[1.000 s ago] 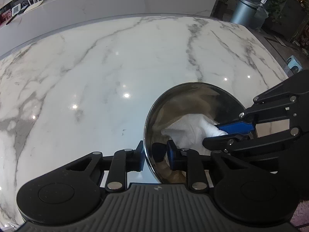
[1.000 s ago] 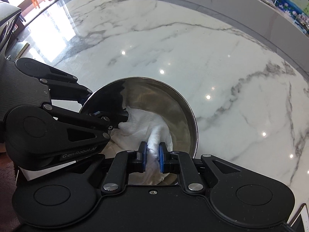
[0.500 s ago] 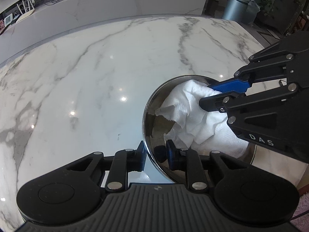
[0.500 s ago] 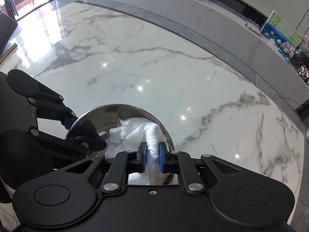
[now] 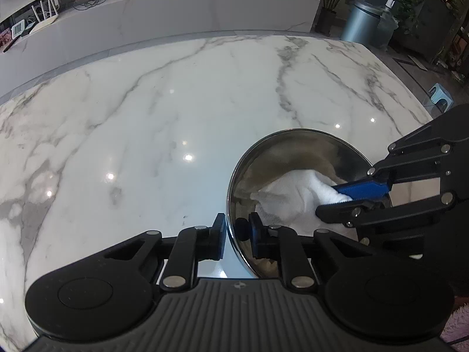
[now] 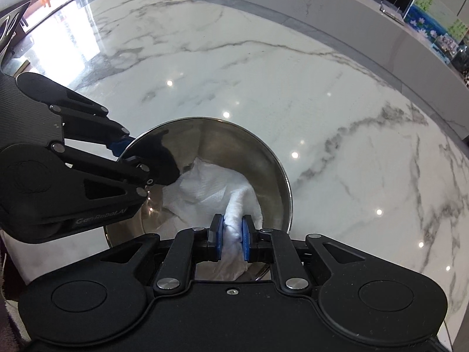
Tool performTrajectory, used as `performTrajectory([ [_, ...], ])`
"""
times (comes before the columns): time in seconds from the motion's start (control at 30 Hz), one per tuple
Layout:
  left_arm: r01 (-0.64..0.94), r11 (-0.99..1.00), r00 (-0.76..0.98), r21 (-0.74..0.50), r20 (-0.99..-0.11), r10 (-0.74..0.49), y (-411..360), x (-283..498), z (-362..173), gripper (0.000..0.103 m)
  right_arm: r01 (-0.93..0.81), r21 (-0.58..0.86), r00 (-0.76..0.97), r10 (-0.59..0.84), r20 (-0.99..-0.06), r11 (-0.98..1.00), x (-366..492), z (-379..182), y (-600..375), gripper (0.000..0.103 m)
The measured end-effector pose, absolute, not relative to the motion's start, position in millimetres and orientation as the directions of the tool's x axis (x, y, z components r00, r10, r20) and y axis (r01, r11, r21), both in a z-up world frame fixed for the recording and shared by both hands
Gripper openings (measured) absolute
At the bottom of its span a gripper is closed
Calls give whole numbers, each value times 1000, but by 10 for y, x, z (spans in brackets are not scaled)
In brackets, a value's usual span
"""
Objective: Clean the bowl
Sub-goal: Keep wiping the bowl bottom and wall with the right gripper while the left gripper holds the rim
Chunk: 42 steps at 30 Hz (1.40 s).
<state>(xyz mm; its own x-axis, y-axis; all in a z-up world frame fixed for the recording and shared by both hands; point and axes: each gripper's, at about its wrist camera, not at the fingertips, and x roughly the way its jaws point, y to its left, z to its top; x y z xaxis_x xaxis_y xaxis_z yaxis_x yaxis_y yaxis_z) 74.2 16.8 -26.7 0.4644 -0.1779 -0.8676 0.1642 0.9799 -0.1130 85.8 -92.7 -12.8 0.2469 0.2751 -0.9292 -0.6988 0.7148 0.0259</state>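
Steel bowl [image 6: 234, 158] tilted on marble desk [image 6: 293, 73], rim clamped by left tool [image 5: 237, 231], jaws just tightened. White cloth [image 6: 211, 184] inside, pinched by right tool [image 6: 233, 231]. Wiping evidently midway; remaining soil indiscernible.

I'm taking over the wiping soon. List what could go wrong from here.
1. The left gripper holds the bowl only by its thin rim, jaws just closing further; a hard wipe could twist the tilted bowl loose onto the marble.
2. The right gripper pinches one corner of the cloth; it may pull free or bunch up.
3. Both grippers crowd the bowl and could collide.
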Motion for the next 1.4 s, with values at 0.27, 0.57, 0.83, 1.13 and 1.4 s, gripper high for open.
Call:
performTrajectory([
  [0.27,132,983,447,-129,-877,-175,185,754,-271,15,-695,77,211,305,-929,715,813,-143,-901,12],
  [0.57,118,982,397,-145,-900,-180,183,686,-294,22,-694,71,215,300,-930,717,805,-137,-898,12],
  [0.83,181,978,411,-107,-895,-174,142,664,-282,21,-703,19,250,272,-929,711,807,-109,-879,11],
  [1.13,218,973,426,-82,-889,-170,110,671,-276,21,-710,-93,379,267,-886,698,839,115,-813,11],
  [1.4,254,965,440,-61,-881,-172,75,652,-274,21,-704,-88,371,259,-892,705,959,34,-781,11],
])
